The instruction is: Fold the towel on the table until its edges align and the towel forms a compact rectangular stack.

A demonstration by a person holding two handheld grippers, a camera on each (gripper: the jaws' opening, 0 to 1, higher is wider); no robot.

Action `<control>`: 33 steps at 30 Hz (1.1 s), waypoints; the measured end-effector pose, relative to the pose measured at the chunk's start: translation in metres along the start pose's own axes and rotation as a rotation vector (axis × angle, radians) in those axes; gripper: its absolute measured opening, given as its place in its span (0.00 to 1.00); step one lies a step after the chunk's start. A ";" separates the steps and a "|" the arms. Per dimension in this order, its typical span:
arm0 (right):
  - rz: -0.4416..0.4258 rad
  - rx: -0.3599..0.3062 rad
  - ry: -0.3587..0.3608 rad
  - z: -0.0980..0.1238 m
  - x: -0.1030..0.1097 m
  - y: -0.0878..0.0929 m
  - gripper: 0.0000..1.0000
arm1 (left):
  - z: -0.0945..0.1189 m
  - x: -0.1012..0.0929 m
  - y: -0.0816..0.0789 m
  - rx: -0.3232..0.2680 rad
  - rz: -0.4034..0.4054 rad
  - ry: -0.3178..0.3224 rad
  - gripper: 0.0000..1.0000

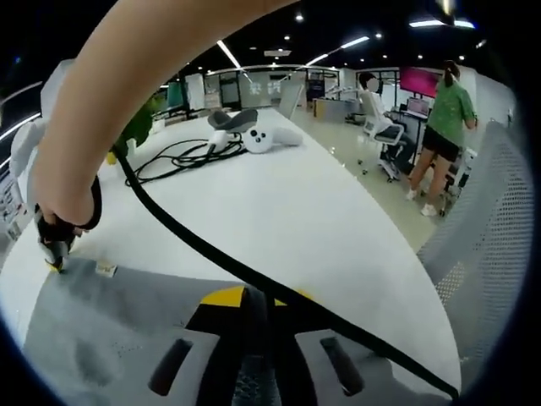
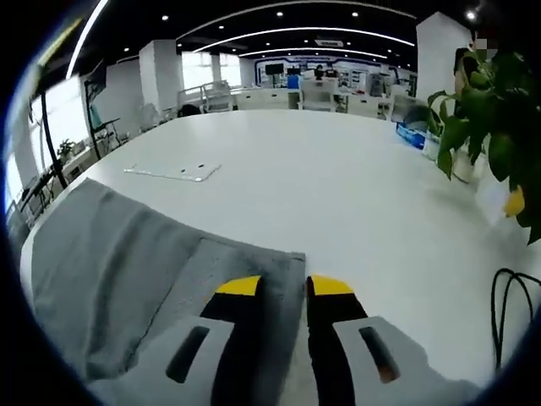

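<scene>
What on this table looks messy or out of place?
A black cable trails loose across the white table and over the grey towel. The towel lies rumpled, edges unaligned, its corner pinched in the right gripper.

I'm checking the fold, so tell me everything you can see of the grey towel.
The towel is plain grey soft cloth, lying flat on the white table with shallow creases. In the right gripper view its corner runs up between the right claw, which is shut on it. In the left gripper view the right claw pins the far corner beside a small tag.
</scene>
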State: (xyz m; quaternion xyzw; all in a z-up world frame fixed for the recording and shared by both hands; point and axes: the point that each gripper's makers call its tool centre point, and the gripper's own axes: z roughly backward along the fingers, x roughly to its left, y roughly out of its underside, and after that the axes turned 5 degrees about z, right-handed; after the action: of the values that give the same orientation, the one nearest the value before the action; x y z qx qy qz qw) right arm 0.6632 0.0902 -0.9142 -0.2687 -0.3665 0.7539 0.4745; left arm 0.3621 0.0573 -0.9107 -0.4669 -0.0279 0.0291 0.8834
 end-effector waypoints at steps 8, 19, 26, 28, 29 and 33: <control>0.042 -0.029 -0.028 -0.001 0.006 -0.001 0.03 | 0.000 0.001 0.001 0.004 0.031 -0.009 0.06; -0.004 -0.045 -0.032 0.001 0.006 -0.001 0.01 | 0.001 0.002 -0.001 -0.016 0.090 -0.026 0.03; -0.058 -0.038 -0.048 0.003 0.006 -0.001 0.01 | 0.004 0.003 0.000 -0.004 0.077 -0.047 0.02; -0.050 -0.027 -0.051 0.005 0.008 -0.002 0.01 | 0.007 0.005 0.000 -0.002 0.072 -0.052 0.02; -0.050 -0.021 -0.053 0.006 0.008 -0.002 0.01 | 0.009 0.006 -0.001 -0.004 0.075 -0.053 0.02; -0.071 -0.021 -0.062 0.010 0.011 -0.005 0.01 | 0.018 0.005 -0.010 -0.012 0.075 -0.062 0.02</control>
State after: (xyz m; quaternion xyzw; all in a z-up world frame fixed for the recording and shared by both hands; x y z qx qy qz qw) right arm 0.6536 0.0989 -0.9054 -0.2369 -0.3982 0.7405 0.4867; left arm 0.3654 0.0672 -0.8923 -0.4719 -0.0378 0.0763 0.8775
